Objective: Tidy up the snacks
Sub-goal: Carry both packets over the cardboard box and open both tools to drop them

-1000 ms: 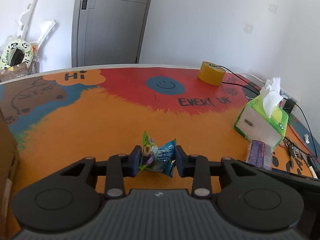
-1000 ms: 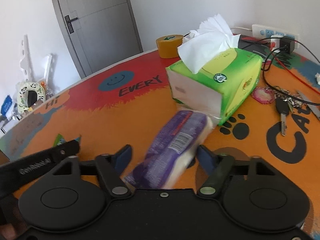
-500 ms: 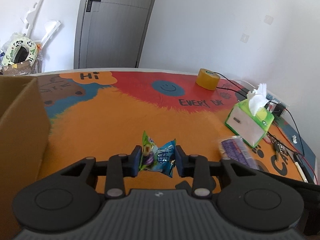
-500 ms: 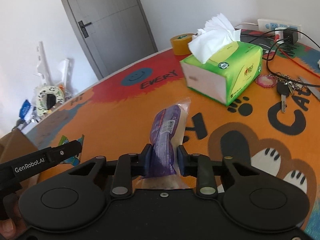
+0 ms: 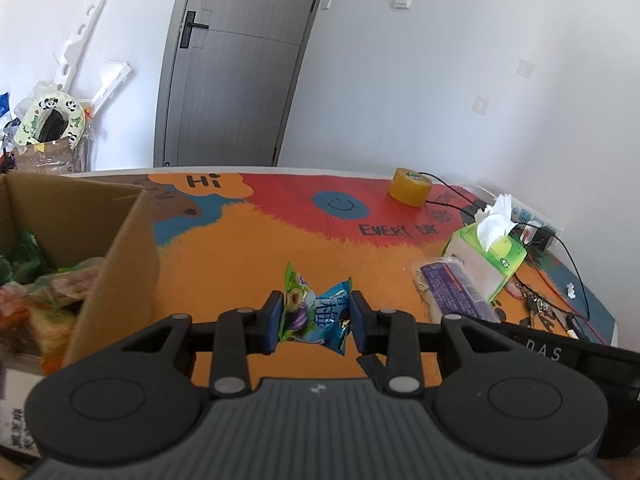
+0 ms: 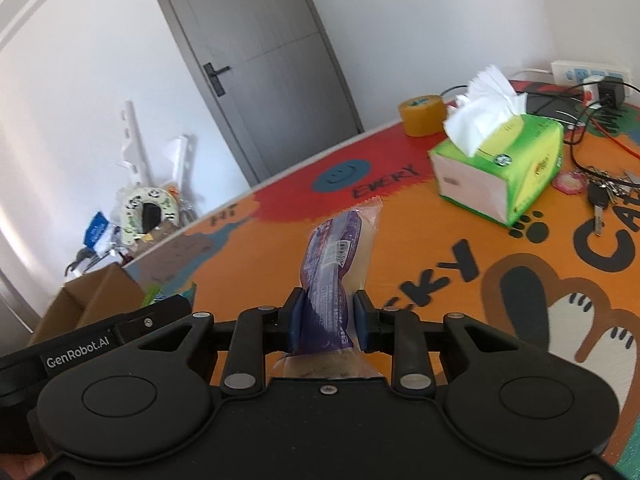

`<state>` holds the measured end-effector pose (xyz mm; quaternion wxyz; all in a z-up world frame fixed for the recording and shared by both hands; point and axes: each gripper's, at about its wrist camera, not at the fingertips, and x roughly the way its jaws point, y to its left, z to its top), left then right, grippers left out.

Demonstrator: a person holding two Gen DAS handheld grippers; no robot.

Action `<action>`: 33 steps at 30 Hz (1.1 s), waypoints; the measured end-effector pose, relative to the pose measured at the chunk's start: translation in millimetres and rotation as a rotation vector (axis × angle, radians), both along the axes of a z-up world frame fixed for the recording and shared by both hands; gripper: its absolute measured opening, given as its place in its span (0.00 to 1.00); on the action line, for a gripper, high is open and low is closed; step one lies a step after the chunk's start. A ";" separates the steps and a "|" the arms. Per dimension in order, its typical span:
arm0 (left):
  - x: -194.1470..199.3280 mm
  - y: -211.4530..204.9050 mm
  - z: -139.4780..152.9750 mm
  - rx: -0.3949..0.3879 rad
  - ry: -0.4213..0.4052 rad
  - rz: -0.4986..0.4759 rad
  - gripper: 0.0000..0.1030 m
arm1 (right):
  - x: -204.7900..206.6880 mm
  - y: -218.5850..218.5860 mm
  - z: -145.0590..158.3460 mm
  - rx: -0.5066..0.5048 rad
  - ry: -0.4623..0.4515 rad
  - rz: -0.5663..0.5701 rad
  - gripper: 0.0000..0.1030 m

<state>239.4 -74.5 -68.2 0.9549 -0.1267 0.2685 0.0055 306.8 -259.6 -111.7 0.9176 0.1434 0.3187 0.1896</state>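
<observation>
Snacks pinched between both tongs: purple pack (image 6: pixel 334 276), candies (image 5: pixel 316 314).

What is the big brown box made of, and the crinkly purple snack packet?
The brown box looks like matte corrugated cardboard: dull tan walls, raw cut edges. The purple snack packet looks like thin glossy plastic film: it shines, creases, and has a clear sealed end.

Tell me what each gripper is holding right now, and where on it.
Left gripper pinches the green-and-blue snack packet across its middle. Right gripper clamps the purple snack pack near its lower end.
</observation>
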 end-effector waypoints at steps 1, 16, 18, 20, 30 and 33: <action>-2.9 1.8 2.1 -0.001 -0.005 0.003 0.33 | -2.4 1.9 1.8 0.005 -0.004 0.006 0.26; -40.1 39.2 29.7 0.002 -0.067 0.073 0.33 | -18.6 33.4 26.2 0.051 -0.066 0.107 0.26; -43.7 45.2 31.9 0.004 -0.070 0.086 0.33 | -19.9 39.6 28.6 0.055 -0.071 0.123 0.26; -48.0 52.2 34.5 0.005 -0.077 0.101 0.33 | -20.7 46.0 31.5 0.061 -0.078 0.140 0.26; -67.0 85.3 46.3 -0.004 -0.101 0.171 0.33 | -23.8 75.7 43.4 0.067 -0.099 0.211 0.26; -71.9 96.2 49.5 -0.007 -0.108 0.197 0.33 | -25.4 84.9 47.1 0.068 -0.107 0.232 0.26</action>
